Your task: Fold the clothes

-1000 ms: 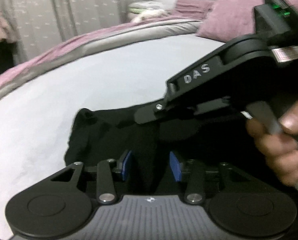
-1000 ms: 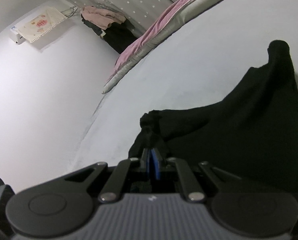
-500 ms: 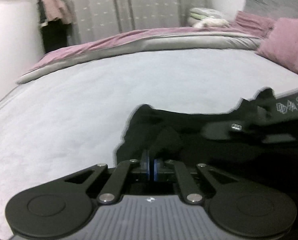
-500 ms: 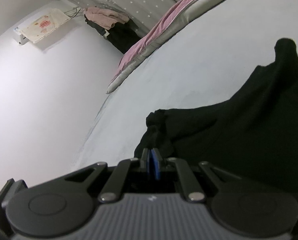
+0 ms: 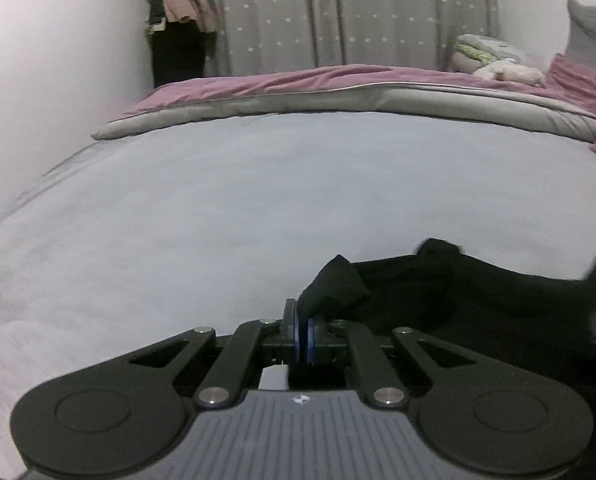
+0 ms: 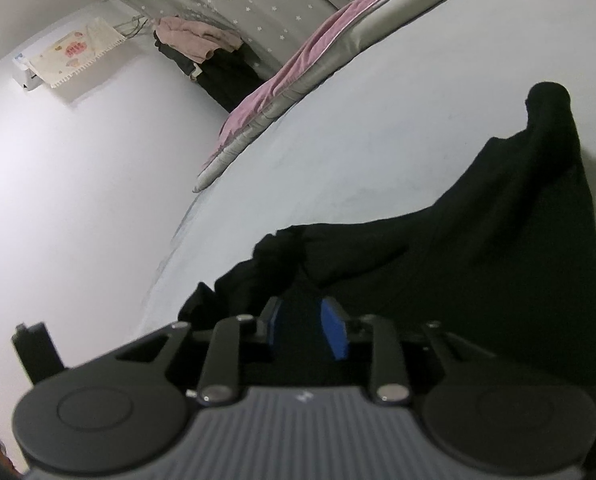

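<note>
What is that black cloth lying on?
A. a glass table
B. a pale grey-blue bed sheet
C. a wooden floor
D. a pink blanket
B: the black garment is spread on the pale grey-blue sheet of the bed, while the pink blanket lies folded back along the far edge, apart from the garment.

One black garment (image 5: 458, 296) lies on the one bed (image 5: 258, 184). Two hand-held grippers are out: the left hand-held gripper (image 5: 301, 330) and the right hand-held gripper (image 6: 308, 326). One starred curtain (image 5: 358, 12) behind, one folded quilt (image 5: 338, 92), one wall unit (image 6: 66, 56).
</note>
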`<state>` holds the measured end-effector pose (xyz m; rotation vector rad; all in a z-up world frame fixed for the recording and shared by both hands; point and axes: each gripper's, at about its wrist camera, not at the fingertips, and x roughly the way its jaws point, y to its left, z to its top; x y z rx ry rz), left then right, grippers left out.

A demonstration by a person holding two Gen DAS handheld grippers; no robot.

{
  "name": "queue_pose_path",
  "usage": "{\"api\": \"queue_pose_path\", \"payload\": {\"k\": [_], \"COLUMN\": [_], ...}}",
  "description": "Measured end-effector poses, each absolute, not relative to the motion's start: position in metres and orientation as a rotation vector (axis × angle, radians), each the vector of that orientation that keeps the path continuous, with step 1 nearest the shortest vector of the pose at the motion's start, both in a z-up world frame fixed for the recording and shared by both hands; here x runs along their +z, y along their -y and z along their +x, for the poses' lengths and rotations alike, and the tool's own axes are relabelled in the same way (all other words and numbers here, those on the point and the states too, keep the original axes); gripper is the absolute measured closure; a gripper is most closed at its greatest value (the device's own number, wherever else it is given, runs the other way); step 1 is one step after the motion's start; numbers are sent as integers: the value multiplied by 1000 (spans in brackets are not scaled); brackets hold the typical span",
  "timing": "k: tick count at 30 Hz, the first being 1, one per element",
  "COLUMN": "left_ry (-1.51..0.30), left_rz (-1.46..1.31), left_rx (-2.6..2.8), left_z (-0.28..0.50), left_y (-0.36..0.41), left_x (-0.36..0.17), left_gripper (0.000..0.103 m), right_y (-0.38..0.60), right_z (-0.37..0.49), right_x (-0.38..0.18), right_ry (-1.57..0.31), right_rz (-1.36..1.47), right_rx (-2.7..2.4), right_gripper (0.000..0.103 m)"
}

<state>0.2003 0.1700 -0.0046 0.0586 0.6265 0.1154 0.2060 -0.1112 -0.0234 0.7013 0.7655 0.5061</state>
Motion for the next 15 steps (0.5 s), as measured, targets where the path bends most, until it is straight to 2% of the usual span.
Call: {"api": "queue_pose_path", "payload": {"k": [15], "left_ry": [-663], "left_rz": [4], "left_rx": [287], "left_z": [232], "left_y": [-237], "left_x": [-24], "left_gripper": [98], "right_y": [117], "right_z": [198], "right_x": [-14], "right_ry": [-731], "right_rz": [661], "right_rx": [447], "right_gripper": [72]}}
